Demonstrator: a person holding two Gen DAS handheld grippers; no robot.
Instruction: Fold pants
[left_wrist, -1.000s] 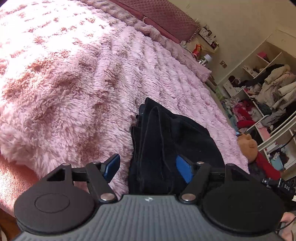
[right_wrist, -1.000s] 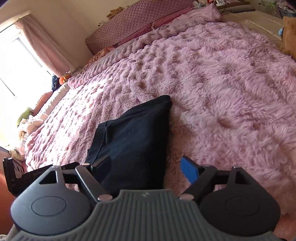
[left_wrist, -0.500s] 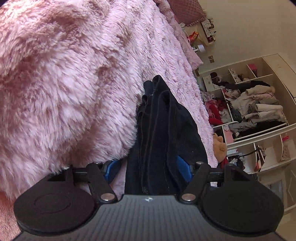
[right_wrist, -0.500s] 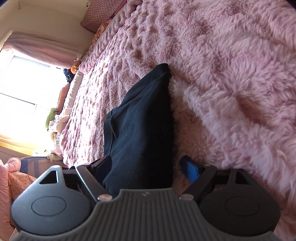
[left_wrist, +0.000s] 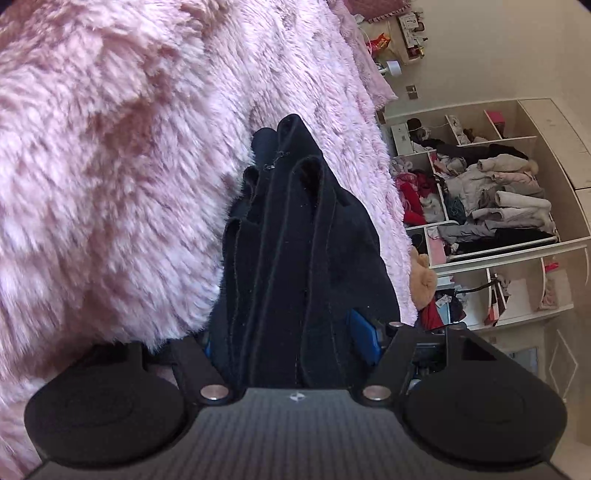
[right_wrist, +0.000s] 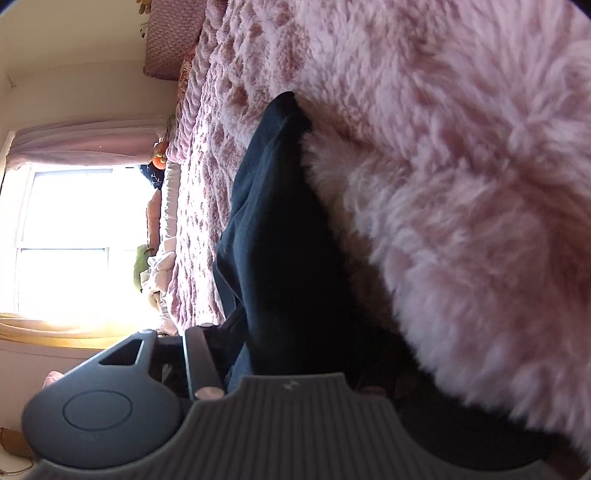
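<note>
So both grippers are nosed right up to the folded black fabric pants (left_wrist: 295, 258), which lie as a thick stack on the fluffy pink fur bedspread (left_wrist: 110, 166). The left gripper (left_wrist: 291, 339) has the layered open edges between its blue pads, and its jaws have just been closing — one pad looks buried in the cloth, but I can't tell if it's actually clamped yet. Same with the right gripper (right_wrist: 295, 354): its jaws have just been closing around the smooth folded edge, fingertips lost in shadow and fur, so I can't call the grip. Looks like the pick-up step for one more fold. Next move needs all layers pinched together on both sides — otherwise the stack slides apart.
</note>
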